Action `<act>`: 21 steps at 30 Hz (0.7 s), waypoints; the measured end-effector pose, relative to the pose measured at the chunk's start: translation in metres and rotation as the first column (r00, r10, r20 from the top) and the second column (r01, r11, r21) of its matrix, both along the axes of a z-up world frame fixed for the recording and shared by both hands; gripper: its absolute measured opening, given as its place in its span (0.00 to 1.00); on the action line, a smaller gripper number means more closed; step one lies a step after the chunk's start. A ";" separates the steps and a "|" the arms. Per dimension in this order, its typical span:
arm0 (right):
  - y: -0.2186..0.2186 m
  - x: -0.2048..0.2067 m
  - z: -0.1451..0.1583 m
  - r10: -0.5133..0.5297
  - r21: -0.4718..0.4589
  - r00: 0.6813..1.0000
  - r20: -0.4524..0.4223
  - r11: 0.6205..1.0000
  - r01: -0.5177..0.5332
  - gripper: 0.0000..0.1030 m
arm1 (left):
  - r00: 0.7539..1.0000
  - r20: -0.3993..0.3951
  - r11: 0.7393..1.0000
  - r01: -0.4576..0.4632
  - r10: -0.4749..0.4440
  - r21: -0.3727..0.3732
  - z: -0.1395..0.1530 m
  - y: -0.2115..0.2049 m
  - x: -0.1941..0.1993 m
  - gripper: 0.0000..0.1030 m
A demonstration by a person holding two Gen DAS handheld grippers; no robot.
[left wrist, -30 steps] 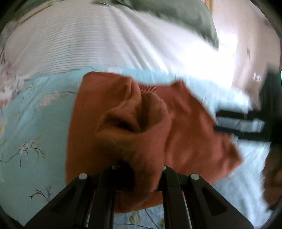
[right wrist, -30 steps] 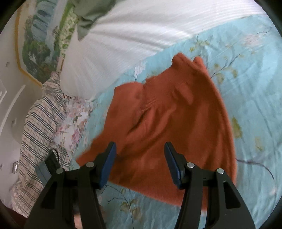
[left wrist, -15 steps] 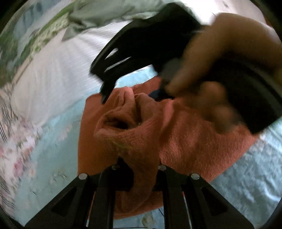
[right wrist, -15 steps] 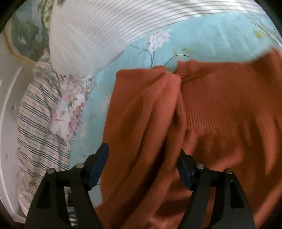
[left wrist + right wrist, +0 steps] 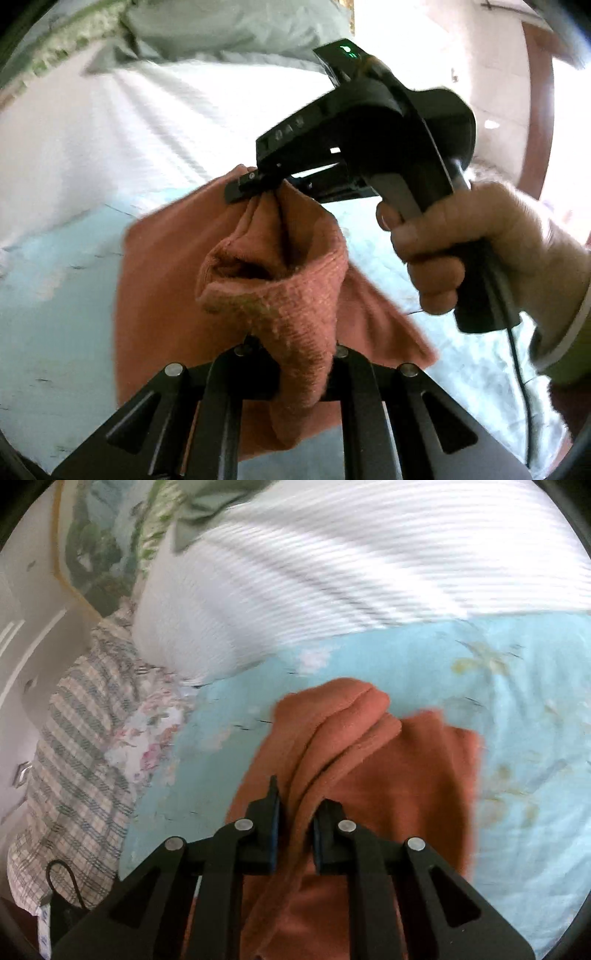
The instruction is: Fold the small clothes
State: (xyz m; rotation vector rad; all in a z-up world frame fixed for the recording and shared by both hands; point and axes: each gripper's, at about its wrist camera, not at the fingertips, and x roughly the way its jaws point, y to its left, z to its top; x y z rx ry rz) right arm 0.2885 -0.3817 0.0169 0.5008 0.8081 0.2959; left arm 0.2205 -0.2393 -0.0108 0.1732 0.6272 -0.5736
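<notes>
Left wrist view. We see the left gripper [image 5: 299, 369] closed down to a narrow gap, its black fingers pinching a thick bunch of the sweater [image 5: 280, 295]. The sweater is rust-orange knit with a coarse, nubbly surface; the bunch forms a rounded, hollow fold rising from the jaws, and the rest hangs below it over the sheet [image 5: 55, 295]. The right gripper [image 5: 255, 184] enters from the right, its tips clamped on a gathered corner of the same sweater at the top of the fold. The right hand [image 5: 461, 251] wraps its black pistol handle, from which a thin cable hangs; a green light glows on the housing. Behind lies a white ribbed pillow [image 5: 129, 129], with grey-green cloth [image 5: 229, 26] above it.

Right wrist view. We look along the right gripper [image 5: 297, 827]: its blue-padded fingers [image 5: 274, 827] are nearly together, with a vertical pleat of sweater [image 5: 388, 768] squeezed between them. The fabric here looks smoother, falling in long soft ridges; beyond the jaws it spreads onto the pale blue floral sheet [image 5: 517, 701]. The striped white pillow [image 5: 332, 572] fills the upper field. At left we note a plaid cloth [image 5: 66, 757] and a floral one [image 5: 147, 734]. The picture is motion-blurred.
</notes>
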 end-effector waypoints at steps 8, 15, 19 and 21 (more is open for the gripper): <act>-0.035 -0.014 -0.043 -0.062 0.003 0.995 -0.081 0.998 0.062 0.14 | 0.995 -0.102 0.999 0.027 -0.023 0.034 -0.028 -0.025 0.016 0.09; -0.034 -0.017 -0.054 -0.109 -0.088 0.989 -0.098 0.991 0.100 0.14 | 0.990 -0.131 0.997 0.051 -0.043 0.061 -0.037 -0.032 0.017 0.12; -0.030 -0.029 -0.046 -0.150 -0.154 0.986 -0.068 0.978 0.138 0.31 | 0.980 -0.180 0.997 0.082 -0.082 -0.010 -0.030 -0.014 0.012 0.31; -0.032 -0.039 -0.038 -0.192 -0.170 0.980 -0.052 0.969 0.181 0.41 | 0.979 -0.185 0.996 0.084 -0.090 -0.038 -0.025 0.002 0.005 0.42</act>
